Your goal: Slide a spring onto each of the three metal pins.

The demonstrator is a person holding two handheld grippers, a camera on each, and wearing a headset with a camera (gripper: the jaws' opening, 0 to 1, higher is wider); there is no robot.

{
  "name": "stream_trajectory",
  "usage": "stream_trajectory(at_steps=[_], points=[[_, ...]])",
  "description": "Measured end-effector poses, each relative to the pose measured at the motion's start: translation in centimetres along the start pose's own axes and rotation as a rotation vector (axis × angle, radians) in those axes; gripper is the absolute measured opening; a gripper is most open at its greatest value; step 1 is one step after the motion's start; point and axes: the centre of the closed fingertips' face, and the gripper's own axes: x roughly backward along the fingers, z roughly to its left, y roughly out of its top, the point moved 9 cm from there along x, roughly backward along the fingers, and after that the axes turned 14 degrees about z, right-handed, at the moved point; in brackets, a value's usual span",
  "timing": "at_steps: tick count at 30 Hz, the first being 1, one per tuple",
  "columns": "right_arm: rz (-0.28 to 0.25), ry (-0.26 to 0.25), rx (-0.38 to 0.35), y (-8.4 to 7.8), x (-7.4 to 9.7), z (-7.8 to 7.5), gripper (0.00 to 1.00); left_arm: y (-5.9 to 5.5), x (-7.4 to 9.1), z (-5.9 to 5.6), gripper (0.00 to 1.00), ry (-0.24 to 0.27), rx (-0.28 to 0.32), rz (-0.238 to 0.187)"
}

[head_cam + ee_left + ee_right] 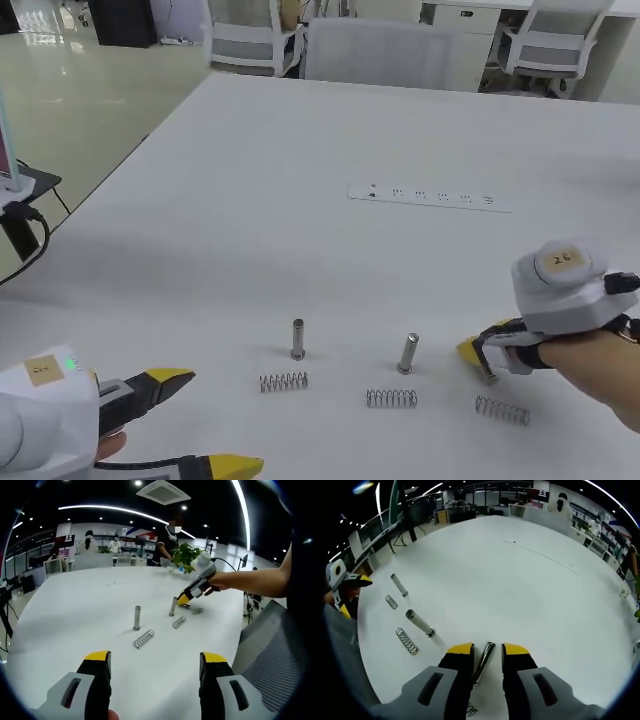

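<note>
Right gripper (487,650) sits right of the middle pin (407,353), its jaws set narrowly on either side of the right pin (484,661). A thin strip of table shows on each side of the pin, so I cannot tell whether the pads are pressing it. In the head view the right gripper (480,358) and the person's hand cover most of that pin.

Left gripper (156,657) hovers well to the left of the middle pin and nearer the person, jaws spread wide with nothing between them. It sits low in the head view (200,420).

Left of the middle pin stands the left pin (297,339), upright like its neighbour. Both are short, polished metal cylinders with a small flange at the foot.

Three springs of fine wire coil lie on their sides on the person's side of the pins, none on a pin. The middle spring (391,398) is just in front of the middle pin, the left spring (284,381) to its left, and the right spring (502,410) to its right, close under the right gripper.

Both grippers have pale grey plastic bodies and black jaws tipped in yellow. The table (250,200) is smooth matt white. Beyond the middle pin lies a flat white power strip (430,196), with grey mesh chairs (380,55) at the far edge.
</note>
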Motion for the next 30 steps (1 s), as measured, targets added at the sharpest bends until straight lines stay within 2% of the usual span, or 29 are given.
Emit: stream_trajectory(at_steps=[12, 30], points=[[0.049, -0.030, -0.006, -0.28, -0.50, 0.50, 0.13, -0.38, -0.03, 0.14, 0.66, -0.002, 0.008, 0.004], [0.056, -0.041, -0.048, -0.22, -0.30, 0.59, 0.05, -0.23, 0.43, 0.34, 0.66, 0.006, 0.004, -0.001]])
